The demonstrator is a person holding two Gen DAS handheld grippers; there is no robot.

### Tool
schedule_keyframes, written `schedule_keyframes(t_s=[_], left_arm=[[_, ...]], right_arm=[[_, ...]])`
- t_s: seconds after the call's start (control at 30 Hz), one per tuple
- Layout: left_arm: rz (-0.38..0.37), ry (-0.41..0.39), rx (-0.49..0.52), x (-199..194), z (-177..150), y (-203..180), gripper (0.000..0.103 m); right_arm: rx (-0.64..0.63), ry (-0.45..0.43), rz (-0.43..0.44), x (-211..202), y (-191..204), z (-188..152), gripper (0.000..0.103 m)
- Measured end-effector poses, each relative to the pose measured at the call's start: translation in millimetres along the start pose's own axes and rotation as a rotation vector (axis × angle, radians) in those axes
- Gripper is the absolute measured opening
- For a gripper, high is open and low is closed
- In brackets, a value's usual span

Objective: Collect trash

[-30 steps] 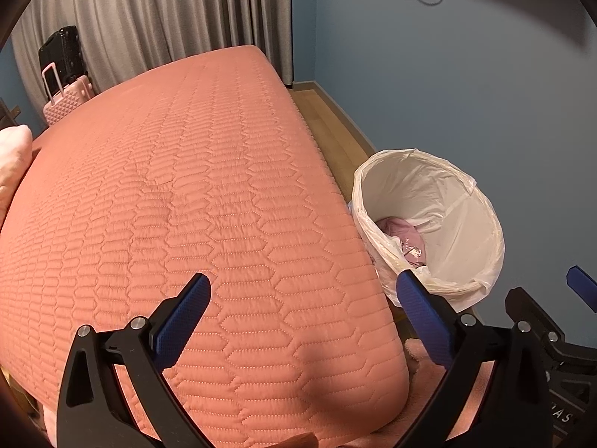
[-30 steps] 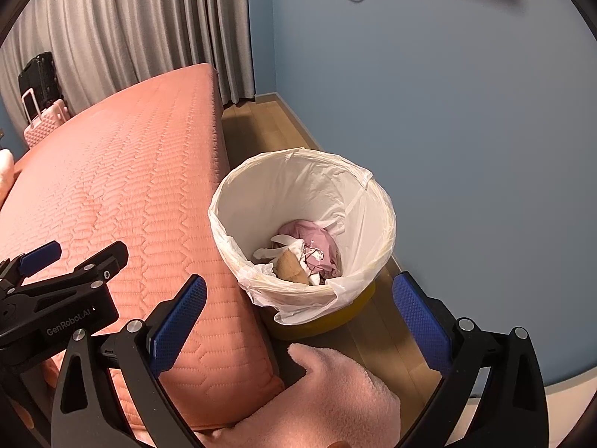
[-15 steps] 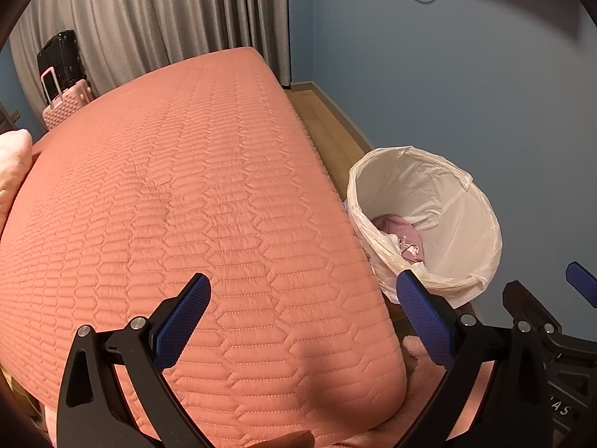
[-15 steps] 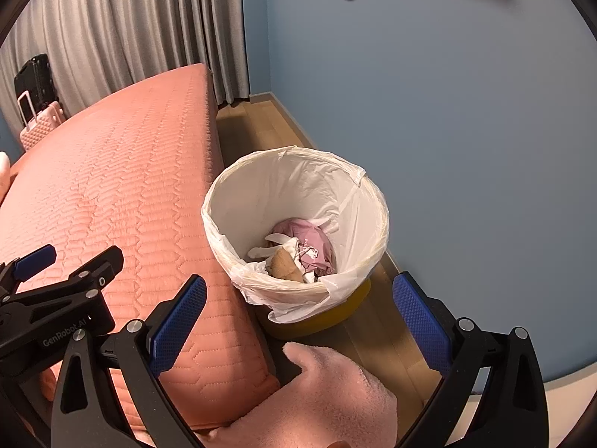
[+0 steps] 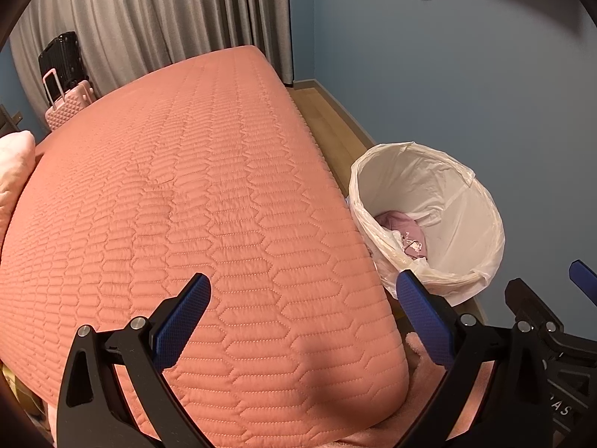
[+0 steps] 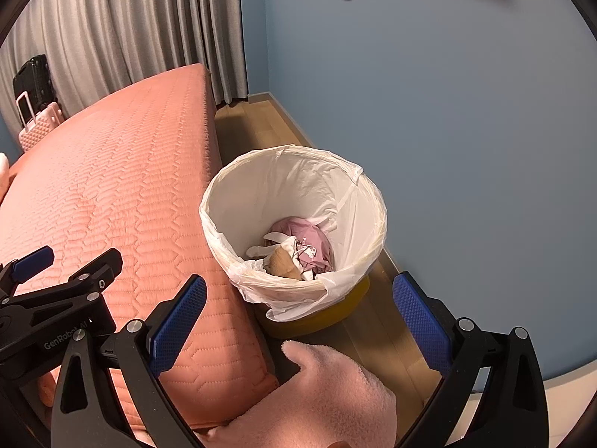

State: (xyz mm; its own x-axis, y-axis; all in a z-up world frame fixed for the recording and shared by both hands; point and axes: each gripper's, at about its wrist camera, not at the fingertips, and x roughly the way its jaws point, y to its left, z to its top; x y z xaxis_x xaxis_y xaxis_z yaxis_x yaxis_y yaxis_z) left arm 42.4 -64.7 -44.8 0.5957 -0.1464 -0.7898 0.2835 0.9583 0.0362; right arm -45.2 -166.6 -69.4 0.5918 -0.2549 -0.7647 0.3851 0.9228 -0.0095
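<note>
A yellow trash bin [image 6: 317,321] lined with a white plastic bag [image 6: 283,183] stands on the wooden floor between the bed and the blue wall. Crumpled pink, white and tan trash [image 6: 298,250] lies at its bottom. In the left wrist view the bin [image 5: 429,201] is at the right, past the bed corner. My right gripper [image 6: 298,313] hovers open above and in front of the bin, nothing between its blue pads. Over the corner of the bed, my left gripper [image 5: 304,313] is open and empty too. Each gripper shows at the edge of the other's view.
A salmon quilted bed [image 5: 179,201] fills the left side. A fluffy pink sleeve [image 6: 335,392] lies below the right gripper. A pink suitcase [image 5: 69,106] and a black one [image 5: 59,56] stand by grey curtains [image 5: 168,18] at the back. The blue wall [image 6: 466,130] is close on the right.
Both views have shifted slightly: the bin sits a bit further left and lower in the right wrist view. Both grippers stay open and empty.
</note>
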Motion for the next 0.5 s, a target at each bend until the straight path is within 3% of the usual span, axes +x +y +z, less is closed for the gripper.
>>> schedule_keyframes(t_s=[0.5], left_arm=[[0.015,0.008,0.002,0.7,-2.5,-1.7,0.095]], right_arm=[[0.013,0.001,-0.005,0.3,-3.0,-3.4,0.098]])
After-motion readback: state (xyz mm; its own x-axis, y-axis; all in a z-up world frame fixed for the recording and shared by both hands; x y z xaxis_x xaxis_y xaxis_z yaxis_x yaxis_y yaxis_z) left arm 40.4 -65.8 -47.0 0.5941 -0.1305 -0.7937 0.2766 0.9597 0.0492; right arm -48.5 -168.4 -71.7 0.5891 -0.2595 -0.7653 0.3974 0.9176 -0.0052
